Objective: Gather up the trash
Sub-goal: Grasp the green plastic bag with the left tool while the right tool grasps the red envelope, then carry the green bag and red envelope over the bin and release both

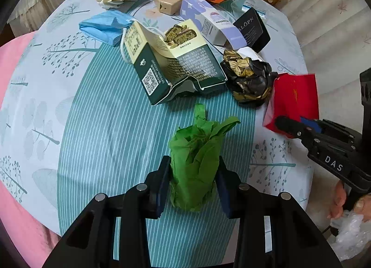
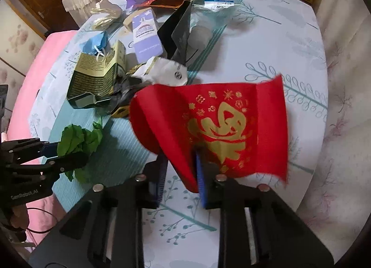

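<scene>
Two claws are gripping one item each: the left claw (image 1: 193, 181) one green paper wad (image 1: 194, 163), the right claw (image 2: 180, 175) one red paper bag (image 2: 231, 126).

Crumpled green tissue-paper wad (image 1: 194, 168) upright between the left jaws at 6 o'clock, red gold-printed paper bag (image 2: 222, 126) pinched at its lower edge, crushed dark-green snack carton (image 1: 176, 68) at 12 o'clock, black-and-gold foil ball (image 1: 250, 78) at 1 o'clock

crinkled green tissue paper (image 1: 194, 170), matt cloth tablecloth (image 1: 92, 105)
</scene>
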The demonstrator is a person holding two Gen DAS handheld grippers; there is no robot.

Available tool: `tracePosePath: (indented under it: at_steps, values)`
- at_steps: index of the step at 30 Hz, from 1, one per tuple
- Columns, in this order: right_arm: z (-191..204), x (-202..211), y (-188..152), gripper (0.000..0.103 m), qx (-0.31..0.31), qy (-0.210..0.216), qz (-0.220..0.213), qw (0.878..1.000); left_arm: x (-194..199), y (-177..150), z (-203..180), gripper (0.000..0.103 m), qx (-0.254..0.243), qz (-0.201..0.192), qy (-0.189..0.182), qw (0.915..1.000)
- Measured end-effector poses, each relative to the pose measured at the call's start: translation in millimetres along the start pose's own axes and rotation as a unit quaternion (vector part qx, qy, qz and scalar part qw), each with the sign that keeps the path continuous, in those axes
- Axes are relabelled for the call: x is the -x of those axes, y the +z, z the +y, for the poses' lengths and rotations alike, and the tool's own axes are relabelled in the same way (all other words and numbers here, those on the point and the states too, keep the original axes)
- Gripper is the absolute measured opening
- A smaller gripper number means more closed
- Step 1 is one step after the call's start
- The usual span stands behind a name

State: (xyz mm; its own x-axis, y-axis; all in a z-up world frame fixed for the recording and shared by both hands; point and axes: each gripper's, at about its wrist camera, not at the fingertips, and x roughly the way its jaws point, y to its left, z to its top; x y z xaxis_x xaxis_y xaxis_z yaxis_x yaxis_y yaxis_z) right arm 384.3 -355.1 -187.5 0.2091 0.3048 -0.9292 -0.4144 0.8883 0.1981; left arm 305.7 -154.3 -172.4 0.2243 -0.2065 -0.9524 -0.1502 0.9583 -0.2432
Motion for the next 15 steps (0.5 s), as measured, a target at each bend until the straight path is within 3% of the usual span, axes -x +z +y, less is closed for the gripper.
tracePosePath:
  at_steps: [2, 9, 15]
  values:
    - [3, 7, -3, 0.010, 0.000, 0.002, -0.006, 1.000, 8, -5, 4, 0.037, 0.002, -0.004, -0.005, 1.0000]
    - [22, 51, -20, 0.008, -0.015, 0.044, -0.030, 0.998, 48, -25, 13, 0.036, -0.007, -0.027, -0.020, 0.9994]
    - [74, 83, -41, 0.008, 0.012, 0.084, -0.044, 0.995, 105, -53, 19, 0.036, -0.047, -0.054, -0.004, 0.9974]
